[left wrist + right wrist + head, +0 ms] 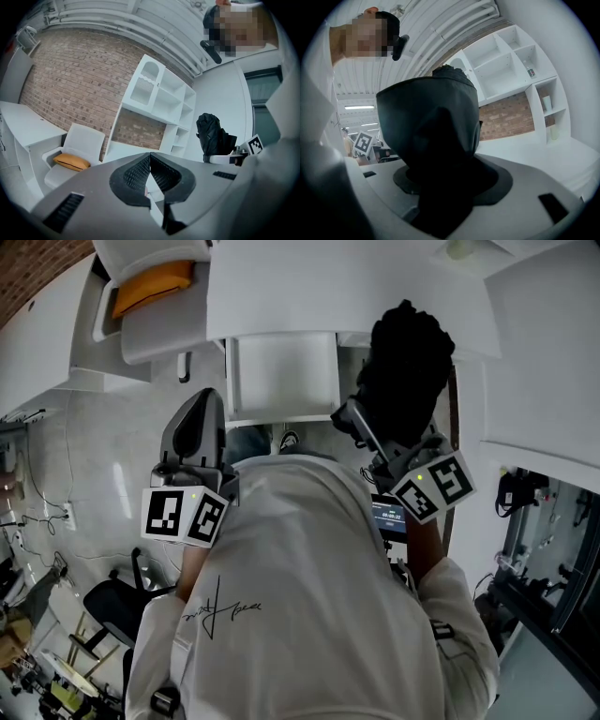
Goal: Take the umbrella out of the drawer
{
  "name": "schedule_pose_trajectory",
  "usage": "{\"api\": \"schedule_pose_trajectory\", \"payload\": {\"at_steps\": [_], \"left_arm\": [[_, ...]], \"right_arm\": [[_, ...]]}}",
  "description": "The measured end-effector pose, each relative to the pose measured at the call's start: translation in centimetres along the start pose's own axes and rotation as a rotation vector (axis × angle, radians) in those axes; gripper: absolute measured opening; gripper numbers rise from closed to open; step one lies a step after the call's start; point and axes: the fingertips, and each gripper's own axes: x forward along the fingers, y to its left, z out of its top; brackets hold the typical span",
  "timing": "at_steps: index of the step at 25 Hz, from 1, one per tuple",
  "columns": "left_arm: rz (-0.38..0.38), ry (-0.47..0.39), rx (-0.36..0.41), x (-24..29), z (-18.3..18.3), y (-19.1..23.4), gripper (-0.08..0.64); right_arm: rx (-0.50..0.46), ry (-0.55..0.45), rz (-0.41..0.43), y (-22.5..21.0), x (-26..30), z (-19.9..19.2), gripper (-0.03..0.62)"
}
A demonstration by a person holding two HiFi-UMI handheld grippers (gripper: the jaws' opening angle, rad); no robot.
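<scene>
The black folded umbrella [408, 362] is held up in the air, and my right gripper [392, 448] is shut on its lower part. In the right gripper view the umbrella [436, 126] fills the middle and hides the jaws of that gripper [440, 187]. My left gripper [192, 442] is raised beside it at the left, shut with nothing between its pads [161, 174]. From the left gripper view the umbrella [213, 136] stands upright at the right, above the right gripper's marker cube [253, 144].
A white chair with an orange cushion [150, 287] [70, 161] stands at the left. A white shelf unit [159, 93] [511, 61] lines a brick wall [70, 79]. A white cabinet part [281, 371] lies ahead. A black office chair [112, 606] is behind.
</scene>
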Motion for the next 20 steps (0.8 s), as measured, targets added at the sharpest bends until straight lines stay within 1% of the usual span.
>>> {"api": "schedule_pose_trajectory", "payload": {"at_steps": [8, 13, 20], "left_arm": [[-0.001, 0.008, -0.011, -0.7, -0.3, -0.2, 0.017], [-0.012, 0.047, -0.024, -0.2, -1.6, -0.3, 0.017], [-0.032, 0.059, -0.021, 0.8, -1.9, -1.4, 0.017]], "right_arm": [[-0.008, -0.005, 0.013, 0.7, -0.5, 0.3, 0.25], [-0.002, -0.006, 0.016, 0.7, -0.4, 0.4, 0.25], [0.003, 0.005, 0.014, -0.3, -0.5, 0.1, 0.252]]}}
